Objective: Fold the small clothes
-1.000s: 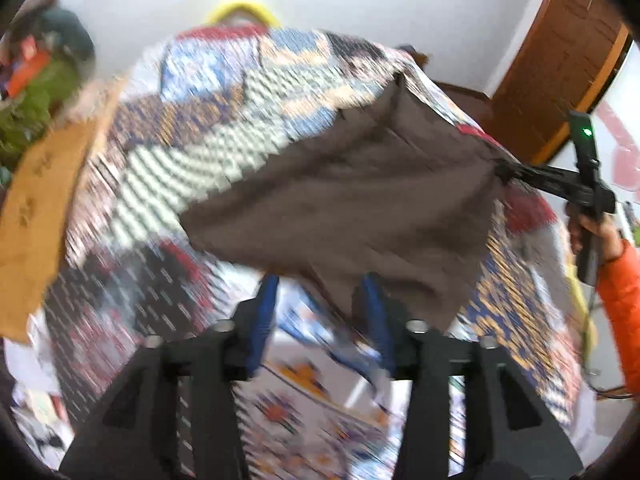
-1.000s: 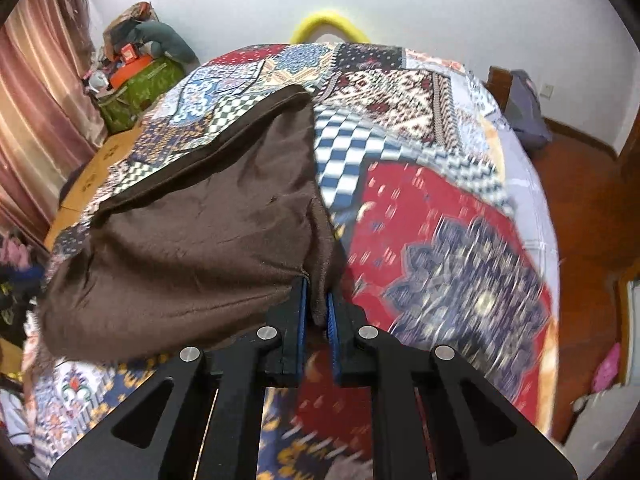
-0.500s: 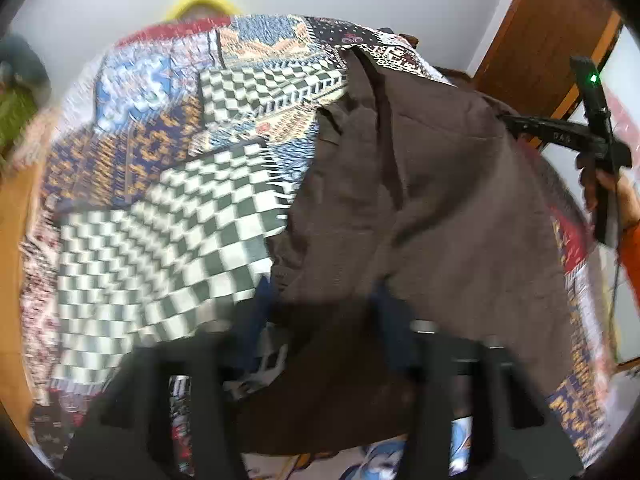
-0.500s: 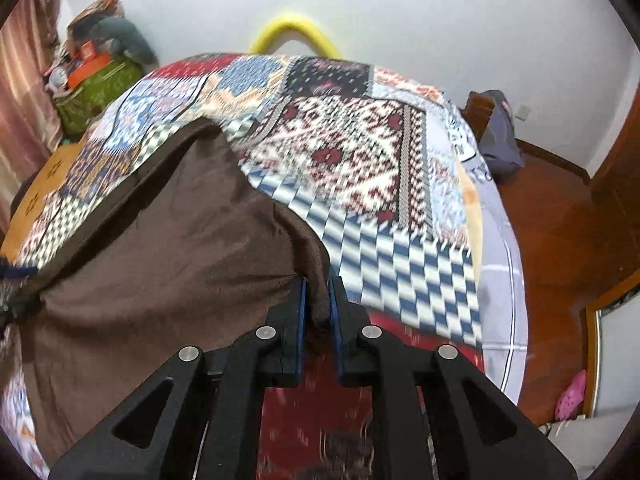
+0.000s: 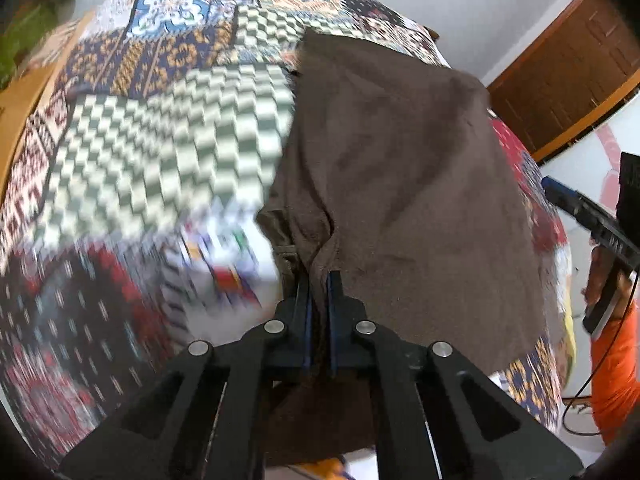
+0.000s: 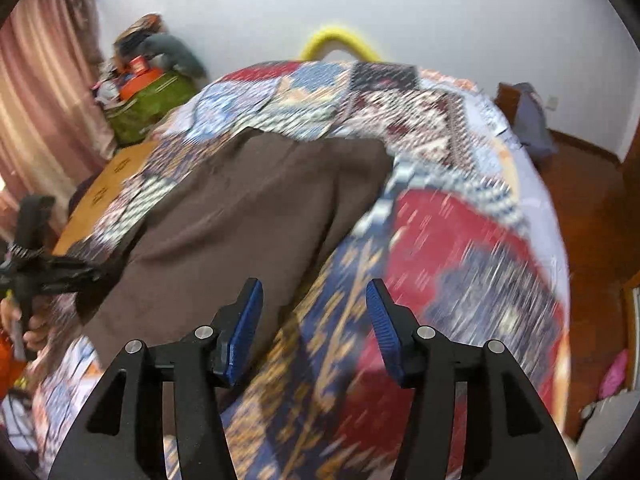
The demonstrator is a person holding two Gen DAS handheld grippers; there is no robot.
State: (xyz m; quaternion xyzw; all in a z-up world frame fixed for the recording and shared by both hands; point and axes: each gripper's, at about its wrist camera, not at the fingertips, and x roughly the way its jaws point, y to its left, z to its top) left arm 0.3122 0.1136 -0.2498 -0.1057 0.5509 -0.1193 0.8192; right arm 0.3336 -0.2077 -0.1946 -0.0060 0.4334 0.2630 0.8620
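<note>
We see a brown cloth (image 5: 404, 184) lying spread on a bed with a patchwork quilt (image 5: 168, 132) of many colors. Our left gripper (image 5: 318, 280) is squeezed tight on a bunched edge of the brown cloth, with the fabric pinched between its blue pads. Our right gripper (image 6: 314, 292) has its blue pads wide apart and holds nothing. It hangs over the quilt, just beside the right edge of the cloth.

From the right camera, the cloth lies on the left half of the bed, and our left gripper bites its near left corner. A pile of things with a green bag (image 6: 148, 108) sits by the pink curtain (image 6: 44, 80).

We cannot read any words or labels anywhere. Both pictures are blurry.
</note>
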